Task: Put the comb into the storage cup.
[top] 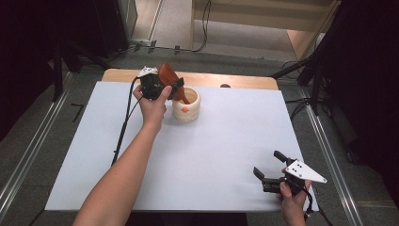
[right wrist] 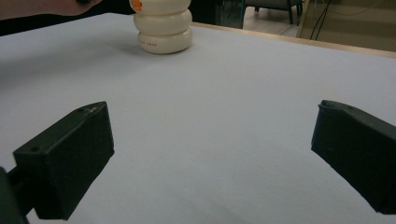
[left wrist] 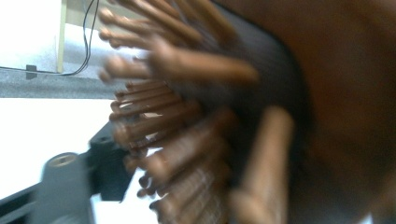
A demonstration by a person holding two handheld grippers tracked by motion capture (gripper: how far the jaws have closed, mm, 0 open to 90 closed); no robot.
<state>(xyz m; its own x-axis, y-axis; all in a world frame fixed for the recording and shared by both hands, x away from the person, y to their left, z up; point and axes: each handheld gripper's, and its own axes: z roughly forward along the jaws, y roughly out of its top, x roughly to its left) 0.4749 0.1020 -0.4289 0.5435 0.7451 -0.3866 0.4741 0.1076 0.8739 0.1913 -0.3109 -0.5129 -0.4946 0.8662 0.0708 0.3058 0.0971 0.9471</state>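
A brown wooden hairbrush [top: 167,75] stands slanted, its handle down inside a cream ribbed cup [top: 188,109] at the back of the table. My left gripper [top: 177,85] is at the brush, just above the cup's rim. In the left gripper view the blurred bristles of the brush [left wrist: 196,116] sit very close, with one black jaw far off at the lower left, so the jaws stand apart around the brush. My right gripper [top: 267,163] rests near the front right edge, open and holding nothing [right wrist: 210,154]. The cup [right wrist: 163,28] shows far ahead of it.
A white sheet [top: 211,150] covers the wooden table [top: 244,82]. Black cables trail from both grippers. Dark stands and metal floor rails flank the table on both sides.
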